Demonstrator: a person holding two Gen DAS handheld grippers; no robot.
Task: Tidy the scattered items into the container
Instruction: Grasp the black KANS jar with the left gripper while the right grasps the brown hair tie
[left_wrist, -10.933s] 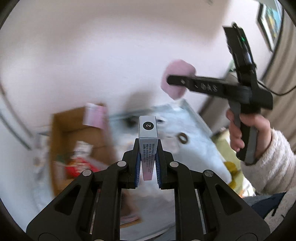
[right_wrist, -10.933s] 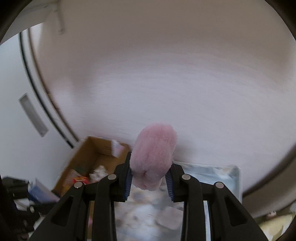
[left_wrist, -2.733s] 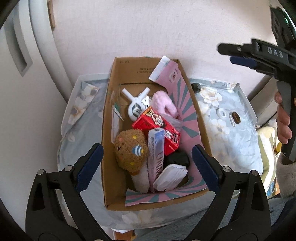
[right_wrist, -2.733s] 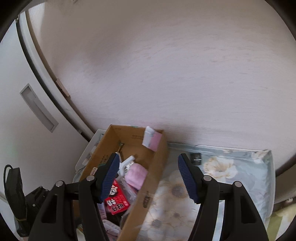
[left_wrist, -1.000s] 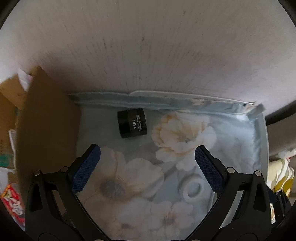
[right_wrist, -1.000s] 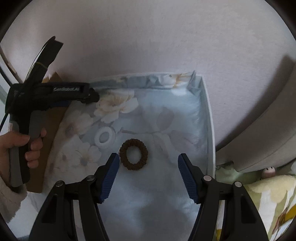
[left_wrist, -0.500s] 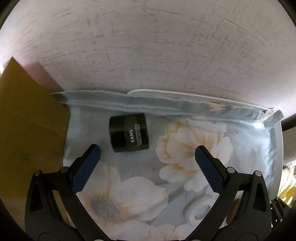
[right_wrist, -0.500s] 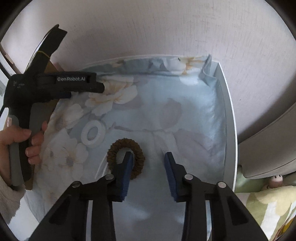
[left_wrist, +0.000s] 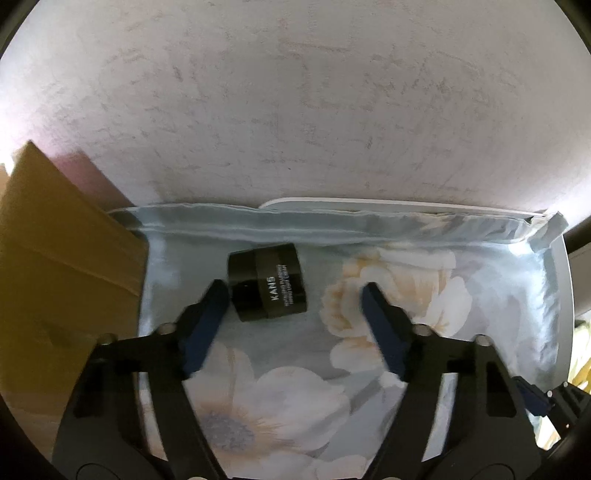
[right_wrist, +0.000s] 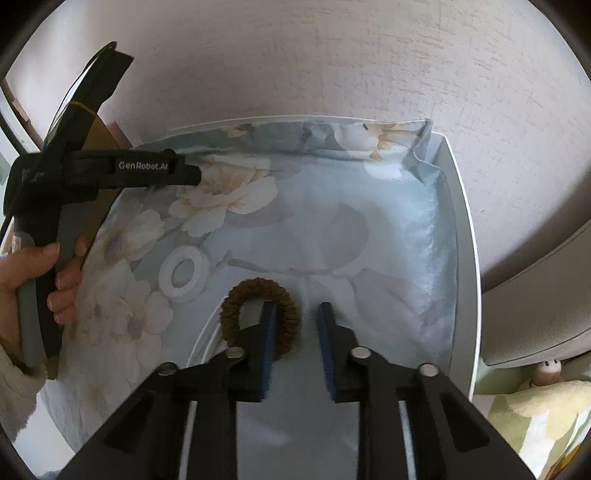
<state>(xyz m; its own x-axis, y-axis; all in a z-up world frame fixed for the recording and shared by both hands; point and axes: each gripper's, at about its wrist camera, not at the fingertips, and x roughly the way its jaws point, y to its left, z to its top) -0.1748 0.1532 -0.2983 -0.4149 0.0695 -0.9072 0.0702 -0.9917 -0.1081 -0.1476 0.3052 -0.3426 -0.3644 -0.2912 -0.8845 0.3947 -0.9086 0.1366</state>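
While the black jar (left_wrist: 266, 286) is lying on its side on the floral cloth (left_wrist: 424, 295), just beside the cardboard box (left_wrist: 55, 266), it is being flanked by the left gripper (left_wrist: 293, 295), jaws spread, the left finger touching or nearly touching its lid. The brown hair tie (right_wrist: 258, 317) is being straddled by the right gripper (right_wrist: 294, 314), jaws partly apart, one finger inside the loop. A white ring (right_wrist: 183, 274) is lying just beside it. The left tool is being held by a hand (right_wrist: 33, 280).
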